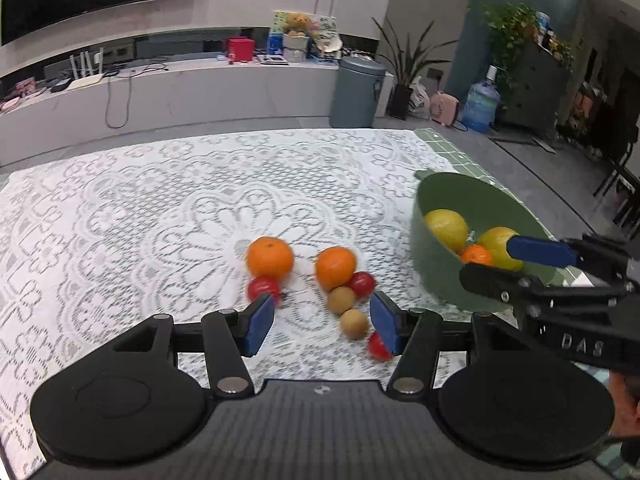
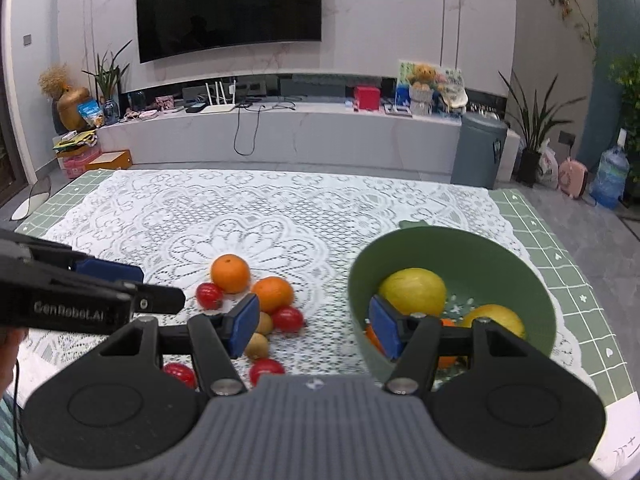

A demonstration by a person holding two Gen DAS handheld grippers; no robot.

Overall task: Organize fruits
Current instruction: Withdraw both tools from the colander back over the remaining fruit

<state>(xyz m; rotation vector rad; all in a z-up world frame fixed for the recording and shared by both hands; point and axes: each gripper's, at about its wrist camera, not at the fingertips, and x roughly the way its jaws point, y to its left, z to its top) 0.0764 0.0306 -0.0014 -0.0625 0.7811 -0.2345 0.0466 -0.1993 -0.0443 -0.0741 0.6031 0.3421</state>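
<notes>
On the lace tablecloth [image 2: 280,216], both claws gape empty: the right gripper [image 2: 314,326] half hides the bowl's [image 2: 460,240] small orange [image 2: 448,360], the left gripper [image 1: 322,324] a tomato [image 1: 378,346].

A wall-mounted television [image 2: 229,6], a grey bin [image 2: 478,151] and a water jug [image 2: 610,178] stand beyond the lace tablecloth [image 2: 256,216].

My table [image 2: 568,264]: green grid mat, white lace cloth [image 2: 240,216] over it. On cloth, loose cluster: two oranges [image 1: 270,258], red cherry tomatoes [image 1: 362,283], two small brown fruits [image 1: 341,300], touching in places. Green bowl [image 2: 472,240] sits right of cluster, apart from it.
</notes>
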